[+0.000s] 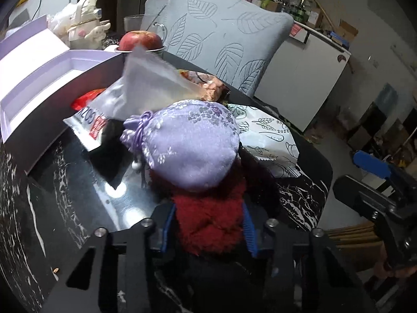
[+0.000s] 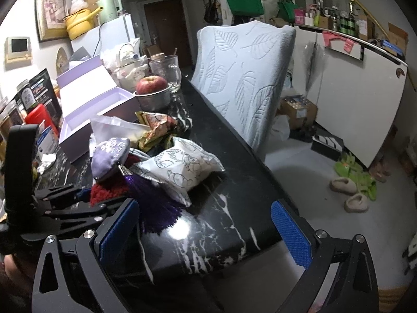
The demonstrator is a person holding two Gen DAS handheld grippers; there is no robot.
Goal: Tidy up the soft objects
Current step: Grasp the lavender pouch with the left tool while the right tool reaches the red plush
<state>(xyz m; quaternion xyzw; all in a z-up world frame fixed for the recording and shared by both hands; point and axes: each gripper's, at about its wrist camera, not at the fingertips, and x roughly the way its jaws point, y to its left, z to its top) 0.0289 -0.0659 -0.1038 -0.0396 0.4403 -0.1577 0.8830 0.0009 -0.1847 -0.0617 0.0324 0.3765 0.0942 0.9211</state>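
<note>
The left gripper [image 1: 208, 224] is closed on a red fluffy object [image 1: 208, 216] that carries a lilac pouch [image 1: 187, 140], above the near edge of the black marble table [image 2: 234, 224]. The right gripper [image 2: 206, 232] stands wide open and empty over the near corner. Farther along the left edge lies an open lilac box [image 2: 86, 109].

Right gripper [image 2: 206, 232] open (blue pads) over black table [image 2: 234, 208].

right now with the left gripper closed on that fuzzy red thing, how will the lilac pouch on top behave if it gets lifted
The lilac pouch looks stuffed and rounded, so it should probably squash rather than hold shape. It only rests on the fuzzy red thing held by the left gripper, so it may slide off. Its satin-like sheen suggests a slippery surface, and its cord with beads would likely dangle.
</note>
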